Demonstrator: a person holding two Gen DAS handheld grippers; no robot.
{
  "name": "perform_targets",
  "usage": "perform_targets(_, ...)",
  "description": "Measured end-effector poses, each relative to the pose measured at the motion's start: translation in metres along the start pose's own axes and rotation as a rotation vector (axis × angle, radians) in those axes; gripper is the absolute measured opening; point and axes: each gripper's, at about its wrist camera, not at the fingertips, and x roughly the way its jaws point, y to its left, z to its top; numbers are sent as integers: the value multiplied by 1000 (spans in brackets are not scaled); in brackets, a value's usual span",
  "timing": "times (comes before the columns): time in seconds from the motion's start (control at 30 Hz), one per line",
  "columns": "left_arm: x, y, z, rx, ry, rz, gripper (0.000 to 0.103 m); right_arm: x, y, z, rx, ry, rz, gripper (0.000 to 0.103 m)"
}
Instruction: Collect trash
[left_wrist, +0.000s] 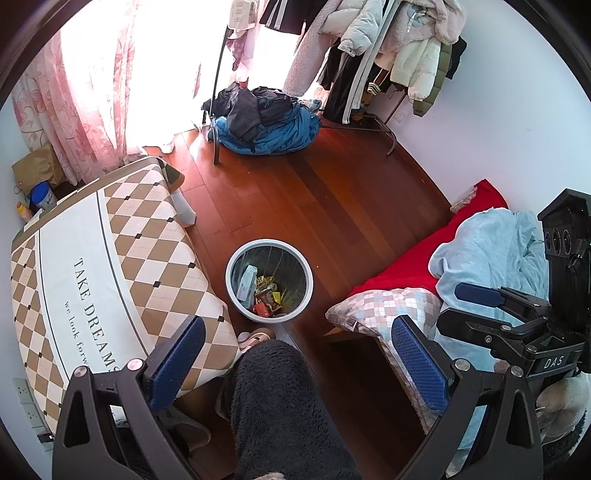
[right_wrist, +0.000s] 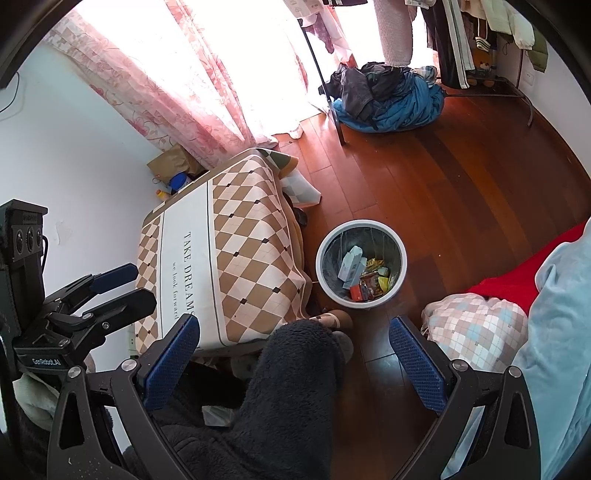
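The round white-rimmed waste bin with a dark liner (left_wrist: 269, 280) stands on the red-brown plank floor (left_wrist: 332, 206), between the near corner of the table under its brown-and-cream diamond cloth (left_wrist: 122, 258) and the edge of the bed with the checked pillow (left_wrist: 384, 306). In it I see a pale carton, yellow wrappers and something red; I cannot make out any loose trash on the floor, though glare washes out the far end. From my left gripper (left_wrist: 299, 362) the bin lies straight ahead and below, roughly centred between the blue pads; from my right gripper (right_wrist: 295, 365) it sits ahead, slightly right of centre (right_wrist: 361, 264). Neither is clearly nearer, I judge. Both are held high, tilted down, jaws wide apart and empty, above a dark fleece-clad leg (left_wrist: 280, 406).
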Motion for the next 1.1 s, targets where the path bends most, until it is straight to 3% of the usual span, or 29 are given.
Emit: perform_targets(1.1,-6,-2,-6,-8,-8,-16,103,-1,1,1,-7,3,-1,103)
